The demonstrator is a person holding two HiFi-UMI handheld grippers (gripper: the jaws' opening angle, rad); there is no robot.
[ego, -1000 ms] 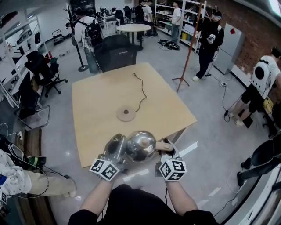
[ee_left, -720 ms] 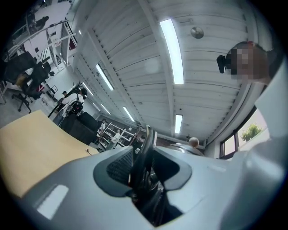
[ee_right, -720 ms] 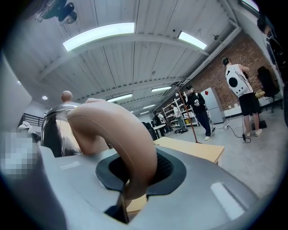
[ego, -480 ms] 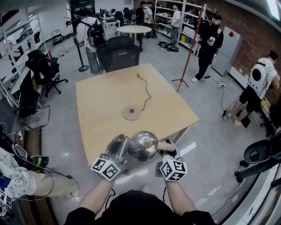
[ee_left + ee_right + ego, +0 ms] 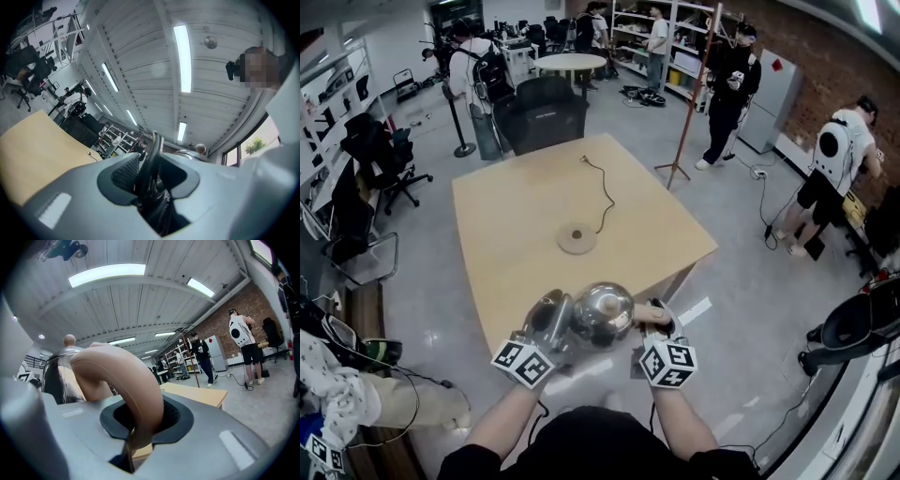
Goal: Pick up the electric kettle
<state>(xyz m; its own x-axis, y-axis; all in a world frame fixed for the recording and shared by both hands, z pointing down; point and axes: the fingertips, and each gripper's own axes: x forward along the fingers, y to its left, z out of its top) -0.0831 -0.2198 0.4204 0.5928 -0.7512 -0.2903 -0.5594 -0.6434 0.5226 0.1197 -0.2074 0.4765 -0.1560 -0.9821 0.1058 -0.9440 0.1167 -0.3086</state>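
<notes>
- The only print we can make out near us is the black-and-white square patterning on the two marker cubes (image 5: pixel 523 362), at the bottom centre of the head view. A red sign on the pale cabinet (image 5: pixel 776 84) at the upper right is too small to read.
- The electric kettle (image 5: pixel 602 314), a shiny steel dome, is at the lower centre of the head view. We hold it in the air between both grippers, over the near edge of the surface (image 5: pixel 506 216).
- Our left gripper (image 5: pixel 551 321) is clamped on a thin, upright steel edge (image 5: pixel 155 150) at the kettle's left side.
- Our right gripper (image 5: pixel 652 323) is clenched round the kettle's curved tan handle (image 5: pixel 126 380), which fills the gap between its jaws.
- The round base (image 5: pixel 576 240) lies on the surface at mid-frame, well apart from the kettle. Its cord (image 5: pixel 605 192) runs toward the far edge.
- Grey floor (image 5: pixel 741 281) lies open to the right of the surface and just below its near edge.
- A dark chair (image 5: pixel 546 111) stands at the surface's far side, in the upper centre of the frame. A wooden stand (image 5: pixel 689 94) rises near its far right corner.
- People stand along the upper and right edges, well apart from us. A round table (image 5: pixel 572 62) is at the top centre.
</notes>
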